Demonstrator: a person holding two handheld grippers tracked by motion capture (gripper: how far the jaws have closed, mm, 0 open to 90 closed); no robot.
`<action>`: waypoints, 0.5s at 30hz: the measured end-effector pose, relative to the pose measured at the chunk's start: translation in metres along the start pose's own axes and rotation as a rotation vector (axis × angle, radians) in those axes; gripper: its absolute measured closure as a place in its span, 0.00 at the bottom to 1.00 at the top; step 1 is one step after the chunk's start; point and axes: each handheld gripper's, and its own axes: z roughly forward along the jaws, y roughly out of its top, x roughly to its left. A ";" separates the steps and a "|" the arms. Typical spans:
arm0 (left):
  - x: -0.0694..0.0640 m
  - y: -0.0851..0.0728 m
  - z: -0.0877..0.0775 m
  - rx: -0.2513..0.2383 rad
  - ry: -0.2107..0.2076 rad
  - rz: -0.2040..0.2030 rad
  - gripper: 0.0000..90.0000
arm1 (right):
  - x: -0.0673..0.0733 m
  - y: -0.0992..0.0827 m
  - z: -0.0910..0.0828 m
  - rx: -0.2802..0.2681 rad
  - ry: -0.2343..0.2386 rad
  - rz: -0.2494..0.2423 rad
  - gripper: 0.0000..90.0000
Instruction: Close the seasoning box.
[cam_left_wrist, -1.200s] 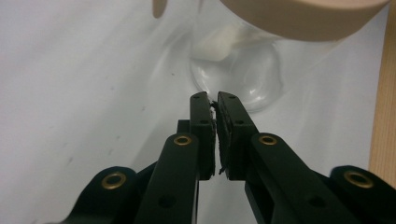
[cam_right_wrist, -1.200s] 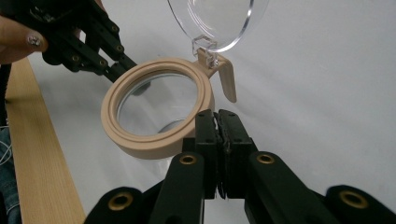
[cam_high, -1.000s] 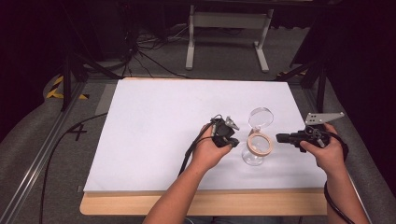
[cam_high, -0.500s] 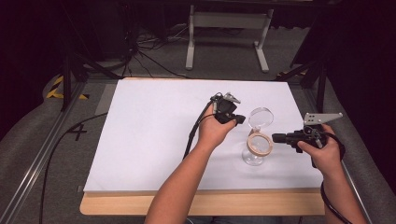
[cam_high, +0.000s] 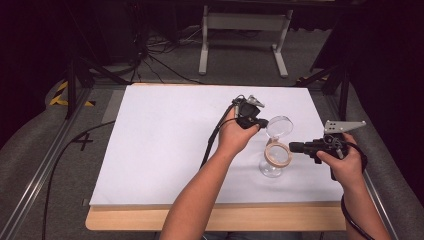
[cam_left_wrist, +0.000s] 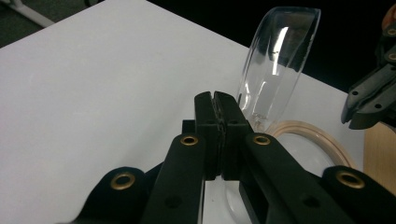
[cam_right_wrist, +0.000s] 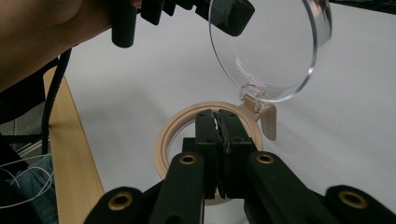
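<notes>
Seemingly light and brittle, the clear glass jar with a tan rim ring and hinged transparent round lid (cam_high: 276, 150) stands right of centre in the high view, on the white tabletop (cam_high: 165, 145); its lid is swung up and open. The left gripper (cam_high: 260, 123) sits just up and left of the lid, the right gripper (cam_high: 292, 147) just right of the tan ring, neither plainly gripping from this angle. Below the white sheet a pale wooden edge (cam_high: 215, 219) runs along the bottom; grey carpeted floor (cam_high: 30, 150), black cables (cam_high: 150, 65) and a grey metal stand (cam_high: 245, 30) lie in a dark room at the top of the frame.

From the left gripper view, the jaws are pressed together on nothing, and the lid rises edge-on in the upper right, slick and hard. The other gripper shows at the right edge.

From the right gripper view, the jaws are likewise closed and empty, their tips over the near side of the tan ring; whether they touch it I cannot tell. The lid tilts back on a small hinge tab at upper centre. I judge the glass slippery and tippy, the hinge weak; the tan ring is the safest hold, with the body steadied low.
</notes>
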 end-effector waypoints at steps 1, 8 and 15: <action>-0.001 0.000 -0.001 0.003 0.000 0.008 0.99 | 0.001 0.000 0.001 -0.001 0.000 -0.003 0.98; -0.010 -0.002 -0.003 0.009 -0.004 0.045 0.99 | 0.005 0.003 0.003 0.012 0.002 -0.010 0.97; -0.016 -0.003 -0.006 0.006 -0.024 0.052 0.99 | 0.007 0.004 0.002 0.023 0.004 -0.011 0.98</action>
